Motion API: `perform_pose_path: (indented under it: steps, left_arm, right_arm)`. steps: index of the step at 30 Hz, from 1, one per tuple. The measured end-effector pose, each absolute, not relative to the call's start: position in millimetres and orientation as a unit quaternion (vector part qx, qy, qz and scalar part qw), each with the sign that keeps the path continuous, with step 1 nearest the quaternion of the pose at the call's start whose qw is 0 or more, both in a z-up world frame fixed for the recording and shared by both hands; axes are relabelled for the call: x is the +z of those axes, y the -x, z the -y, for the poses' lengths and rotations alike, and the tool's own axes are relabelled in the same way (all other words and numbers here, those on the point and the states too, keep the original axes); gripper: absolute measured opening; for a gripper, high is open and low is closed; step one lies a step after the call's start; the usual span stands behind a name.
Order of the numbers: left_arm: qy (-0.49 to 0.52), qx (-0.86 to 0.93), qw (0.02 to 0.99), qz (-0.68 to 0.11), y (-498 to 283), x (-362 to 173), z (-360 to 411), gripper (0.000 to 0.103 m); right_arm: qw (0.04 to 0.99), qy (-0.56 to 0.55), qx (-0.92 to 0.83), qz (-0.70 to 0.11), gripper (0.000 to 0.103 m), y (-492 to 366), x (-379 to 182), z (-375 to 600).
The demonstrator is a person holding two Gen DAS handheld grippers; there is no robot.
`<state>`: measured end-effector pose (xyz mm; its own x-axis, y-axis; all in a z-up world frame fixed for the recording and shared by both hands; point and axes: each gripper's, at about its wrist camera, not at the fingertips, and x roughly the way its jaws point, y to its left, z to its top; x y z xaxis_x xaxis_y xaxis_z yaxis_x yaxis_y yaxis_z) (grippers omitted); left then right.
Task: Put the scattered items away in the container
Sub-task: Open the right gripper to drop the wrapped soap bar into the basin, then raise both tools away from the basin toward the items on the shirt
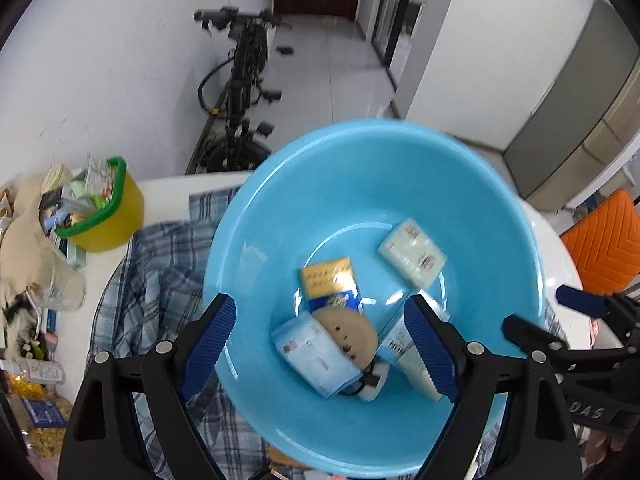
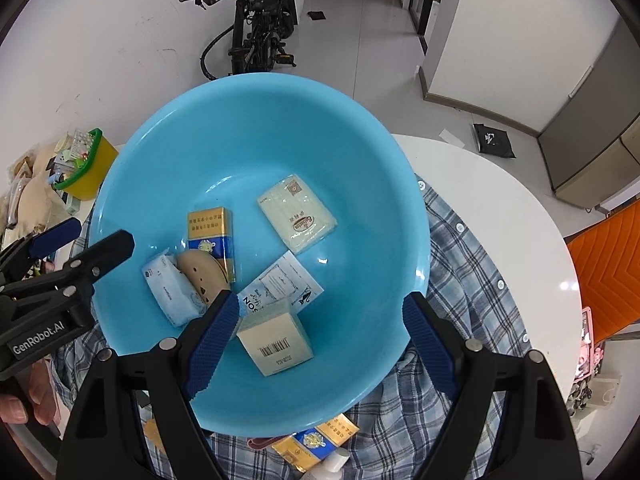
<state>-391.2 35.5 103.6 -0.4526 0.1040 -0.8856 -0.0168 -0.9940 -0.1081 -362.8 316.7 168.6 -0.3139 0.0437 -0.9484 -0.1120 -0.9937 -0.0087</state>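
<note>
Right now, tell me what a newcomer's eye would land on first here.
The big blue basin fills the middle, resting on a plaid shirt on the white table. Inside lie a gold-and-blue box and a pale tissue pack. A black bicycle leans against the wall behind.

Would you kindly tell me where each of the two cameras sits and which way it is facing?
Left wrist: on the left claw, facing steeply down into the blue basin; own open blue fingers frame it, right claw at right.
Right wrist: on the right claw, facing down into the basin; left claw and a hand at left.
Shared: basin, gold-and-blue box, plaid shirt, bicycle.
</note>
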Motion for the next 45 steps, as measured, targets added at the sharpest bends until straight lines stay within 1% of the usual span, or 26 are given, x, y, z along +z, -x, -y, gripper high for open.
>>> perform_pose_path:
  steps: [2,4,6,7,9,10,11,12,13,14,16,18,19,20,25,28,30,32,34,38,40,43,45]
  left_arm:
    - [0.489,0.87,0.049,0.035,386,111,-37,0.088]
    - [0.448,0.893,0.038,0.026,379,118,-36,0.088]
    - [0.385,0.922,0.025,0.023,366,127,-32,0.088]
    - [0.338,0.941,0.025,0.016,355,131,-31,0.088]
    - [0.276,0.961,0.016,-0.016,340,134,-31,0.088]
    - [0.237,0.97,0.017,-0.041,329,134,-33,0.088]
    - [0.216,0.975,0.025,-0.052,322,134,-35,0.088]
    - [0.196,0.978,0.036,-0.059,315,133,-36,0.088]
    - [0.18,0.981,0.046,-0.06,309,132,-36,0.089]
    - [0.173,0.982,0.054,-0.056,305,131,-37,0.091]
    - [0.172,0.982,0.064,-0.049,302,131,-37,0.098]
    - [0.148,0.986,0.059,-0.042,294,135,-37,0.099]
    - [0.129,0.989,0.058,-0.04,288,139,-37,0.103]
    - [0.116,0.991,0.058,-0.042,281,142,-37,0.103]
    - [0.094,0.992,0.086,-0.022,248,158,-29,0.103]
    - [0.11,0.988,0.103,0.035,224,162,-14,0.103]
    - [0.117,0.987,0.102,0.052,207,163,-8,0.103]
    - [0.14,0.984,0.099,0.047,189,163,-5,0.103]
    - [0.163,0.981,0.103,0.026,172,160,-5,0.103]
    - [0.16,0.983,0.087,-0.02,120,148,-8,0.103]
    - [0.19,0.977,0.092,-0.034,102,139,-6,0.103]
    - [0.228,0.966,0.111,-0.037,74,133,-11,0.103]
    - [0.224,0.968,0.111,-0.026,51,129,-13,0.103]
  right_arm:
    - [0.051,0.563,0.824,-0.025,0.083,359,172,-316]
    - [0.063,0.537,0.841,-0.012,0.083,354,177,-314]
    - [0.065,0.501,0.863,-0.001,0.083,349,183,-313]
    - [0.06,0.477,0.877,0.001,0.083,343,187,-311]
    - [0.053,0.426,0.903,0.013,0.083,331,192,-308]
    - [0.045,0.381,0.923,0.024,0.084,320,195,-305]
    - [0.043,0.324,0.944,0.037,0.088,304,198,-302]
    - [0.047,0.278,0.958,0.048,0.1,292,198,-299]
    - [0.05,0.236,0.969,0.056,0.103,280,198,-297]
    - [0.051,0.208,0.975,0.059,0.103,271,196,-295]
    - [0.055,0.204,0.976,0.059,0.103,268,194,-293]
    - [0.056,0.214,0.974,0.054,0.103,269,193,-291]
    - [0.055,0.213,0.974,0.052,0.103,268,194,-290]
    - [0.057,0.208,0.975,0.05,0.103,264,196,-289]
    - [0.04,0.183,0.982,0.0,0.103,232,207,-295]
    - [0.031,0.184,0.982,-0.018,0.103,210,206,-296]
    - [0.025,0.184,0.982,-0.02,0.103,193,206,-296]
    - [0.021,0.194,0.981,-0.018,0.103,178,207,-294]
    - [0.011,0.201,0.979,-0.025,0.103,156,209,-294]
    - [-0.017,0.217,0.975,-0.042,0.103,105,217,-291]
    - [-0.021,0.209,0.976,-0.048,0.103,76,221,-288]
    - [-0.016,0.201,0.979,-0.04,0.103,41,227,-279]
    - [-0.018,0.197,0.98,-0.017,0.103,19,229,-270]
